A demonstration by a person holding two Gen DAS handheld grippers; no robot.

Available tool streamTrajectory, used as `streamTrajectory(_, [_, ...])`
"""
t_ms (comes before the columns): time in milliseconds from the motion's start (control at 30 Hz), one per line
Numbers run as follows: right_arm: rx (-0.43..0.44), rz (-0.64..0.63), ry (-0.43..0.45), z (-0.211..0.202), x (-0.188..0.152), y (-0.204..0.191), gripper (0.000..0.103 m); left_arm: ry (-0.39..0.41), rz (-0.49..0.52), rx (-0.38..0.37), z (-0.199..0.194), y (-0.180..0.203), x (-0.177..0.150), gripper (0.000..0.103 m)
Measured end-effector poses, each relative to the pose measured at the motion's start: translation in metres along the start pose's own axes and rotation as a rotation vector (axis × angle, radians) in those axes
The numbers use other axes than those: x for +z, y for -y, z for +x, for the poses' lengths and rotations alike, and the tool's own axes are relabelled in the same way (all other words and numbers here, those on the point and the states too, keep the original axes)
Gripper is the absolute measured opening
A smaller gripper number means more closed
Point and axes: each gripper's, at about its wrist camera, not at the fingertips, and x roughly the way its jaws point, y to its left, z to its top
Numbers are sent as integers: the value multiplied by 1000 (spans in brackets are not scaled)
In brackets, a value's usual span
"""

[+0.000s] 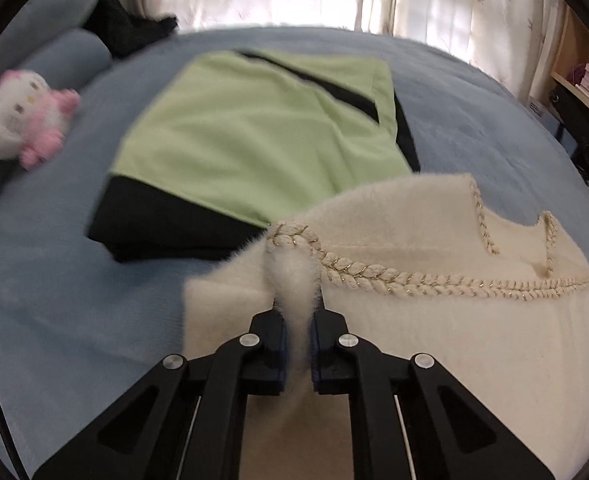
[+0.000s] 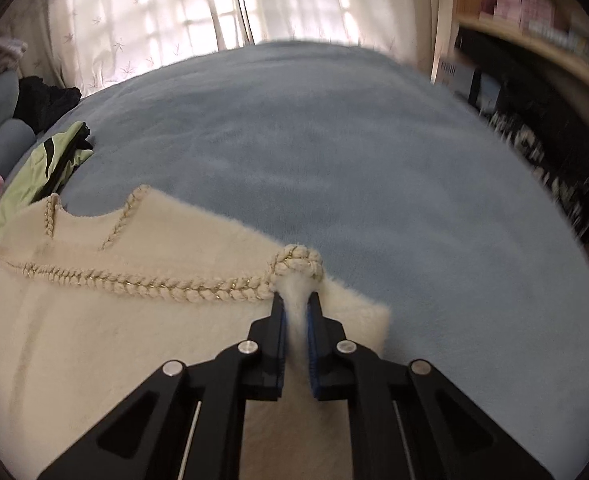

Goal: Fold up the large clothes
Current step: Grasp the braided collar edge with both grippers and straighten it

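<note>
- Left gripper point(image 1: 297, 308), bottom centre, level, jaws clamped on cream sweater point(image 1: 434, 312) at its braided edge.
- Right gripper point(image 2: 296, 306), bottom centre, likewise clamped on sweater's opposite corner above blue bed point(image 2: 334, 140).

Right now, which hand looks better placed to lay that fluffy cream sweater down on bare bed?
Probably the right hand-held gripper: open blue blanket lies ahead of it. The left hand-held gripper, also clamped on the sweater, faces the folded green garment.

Shelf boxes point(image 2: 526, 8) are blurred past reading; the cream sweater point(image 2: 94, 340) runs off-frame.
</note>
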Motion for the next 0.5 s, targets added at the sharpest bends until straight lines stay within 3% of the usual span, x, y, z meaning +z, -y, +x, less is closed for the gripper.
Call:
streamTrajectory(133, [-47,-3,122,-32,9,-10,7,111,-9,48,-36,4,0,6])
streamTrajectory(333, [-64,48,217,-46,37,-5,7,219,-91,57,-71,-8,16,6])
streamTrajectory(400, [-73,58,212,-34,44,-7,7,211,-106,79,-62,-10,21,6])
streamTrajectory(500, [-102,51,142,-1,43,-11,7,135,-150,96,-30,-18,16,6])
